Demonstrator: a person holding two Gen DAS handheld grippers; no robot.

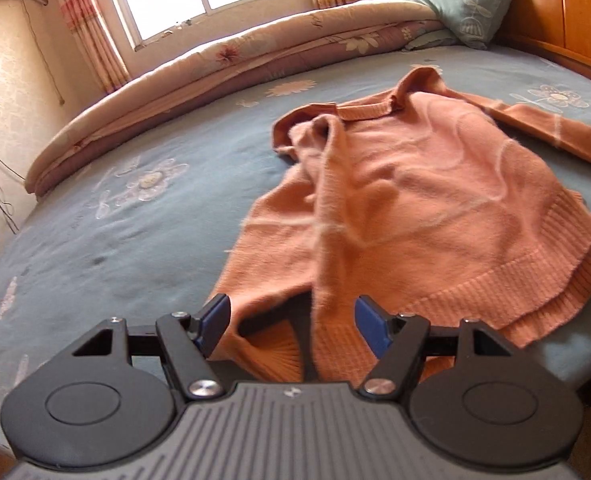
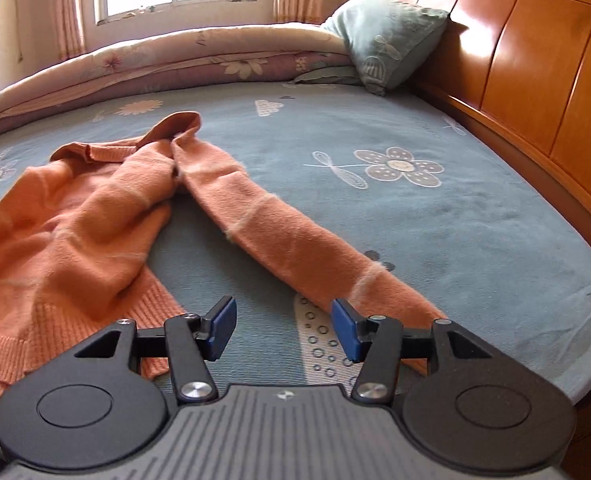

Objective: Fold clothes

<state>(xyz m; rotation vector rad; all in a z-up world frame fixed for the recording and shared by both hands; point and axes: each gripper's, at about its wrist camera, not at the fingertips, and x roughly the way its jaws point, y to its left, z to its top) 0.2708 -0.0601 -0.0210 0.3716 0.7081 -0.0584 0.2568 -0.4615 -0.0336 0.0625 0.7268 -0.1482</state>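
Orange and fuzzy, the sweater (image 1: 407, 184) lies spread on the blue flowered bedsheet (image 1: 127, 216), with its neck toward the window and the ribbed bottom edge toward the cameras. It looks soft and floppy, so it will likely sag and bunch when lifted, and it is probably light. One sleeve (image 1: 327, 208) is laid over the body. The other sleeve (image 2: 295, 236) stretches out long across the sheet, apart from the body.

The left gripper (image 1: 291, 320) is open with nothing pinched, hanging over the cuff end of the folded sleeve. The right gripper (image 2: 283, 328) is open too, with only sheet between its blue pads; the long sleeve's end lies just beside it. A good place to grab seems to be that sleeve near its cuff, since the knit there is thick.
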